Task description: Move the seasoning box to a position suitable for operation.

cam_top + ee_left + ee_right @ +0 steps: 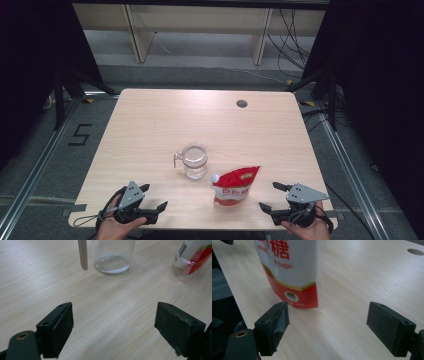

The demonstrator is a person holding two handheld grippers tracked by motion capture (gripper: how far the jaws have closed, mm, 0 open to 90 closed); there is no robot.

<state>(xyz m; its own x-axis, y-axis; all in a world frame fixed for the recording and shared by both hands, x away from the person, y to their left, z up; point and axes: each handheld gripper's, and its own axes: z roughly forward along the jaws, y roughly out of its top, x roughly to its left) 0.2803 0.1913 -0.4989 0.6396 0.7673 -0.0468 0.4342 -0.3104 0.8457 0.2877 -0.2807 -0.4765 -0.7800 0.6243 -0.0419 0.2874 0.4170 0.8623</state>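
- High view: we see a pale wood-grain desk [150,125] carrying two things near its front middle, a clear glass jar with a side handle [194,161] and, just beside it to the right, a red and white stand-up sugar pouch with a white screw cap [235,186].
- Left tongs [156,197], held in the person's left hand [114,229], rest at the front left of the desk with jaws spread wide and nothing between them.
- Right tongs [272,196], held in the right hand [306,231], rest at the front right, jaws likewise spread and empty.
- Left gripper view: we look between the open jaws toward the glass jar [113,256], which stands ahead and apart from them, with a thin white layer on its bottom; its handle [83,253] hangs down on the near left side. The pouch [192,257] shows at the upper right edge.
- Right gripper view: the pouch [292,275] stands upright close ahead, offset toward the left jaw, whose tip lies near the pouch's bottom corner; we cannot tell whether they touch.
- Governing relation, as we judge it: the pouch lies to the left of the right tongs and nearer to them than to the left tongs, its long axis roughly vertical with the cap [215,177] at its upper left, toward the jar. The jar lies ahead and to the right of the left tongs. We judge that the right tongs suit the pouch and the left tongs the jar.
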